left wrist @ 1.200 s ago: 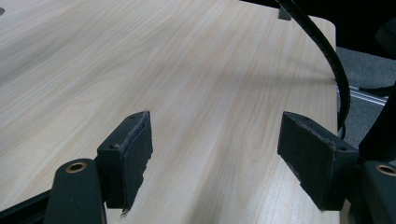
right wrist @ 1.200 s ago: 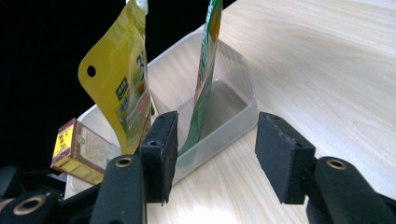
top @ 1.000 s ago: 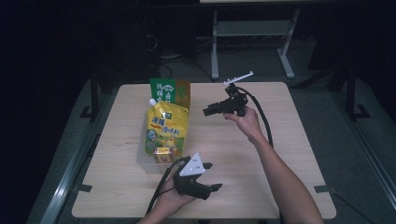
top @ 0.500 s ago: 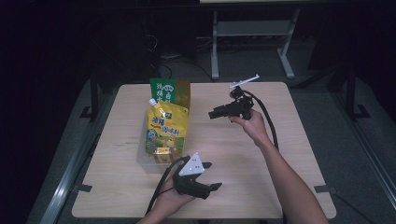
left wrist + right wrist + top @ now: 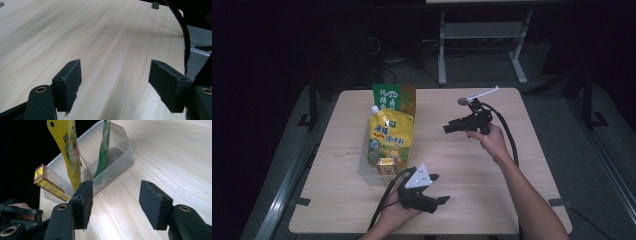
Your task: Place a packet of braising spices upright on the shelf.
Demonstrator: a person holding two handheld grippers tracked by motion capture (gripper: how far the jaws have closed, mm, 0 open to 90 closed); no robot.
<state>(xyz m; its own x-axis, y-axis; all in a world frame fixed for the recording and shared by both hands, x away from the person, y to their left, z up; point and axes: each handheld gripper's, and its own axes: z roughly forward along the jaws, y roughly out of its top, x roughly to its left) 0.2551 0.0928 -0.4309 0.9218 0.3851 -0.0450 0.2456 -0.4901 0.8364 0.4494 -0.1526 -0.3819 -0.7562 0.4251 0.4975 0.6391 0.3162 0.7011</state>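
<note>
Currently you are aiming the empty, half-open right gripper (image 5: 446,129) at the yellow pouch (image 5: 389,137), left of centre; the left gripper (image 5: 438,188) is resting wide open and empty.

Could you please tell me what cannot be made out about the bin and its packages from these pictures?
- Yellow pouch: high view, print too small to read; right gripper view, top cut off by the edge.
- Green packet: lower part hidden behind the pouch in the high view.
- Small box: label blurred in the right gripper view.
- Clear bin: near end hidden by the right gripper fingers.
</note>
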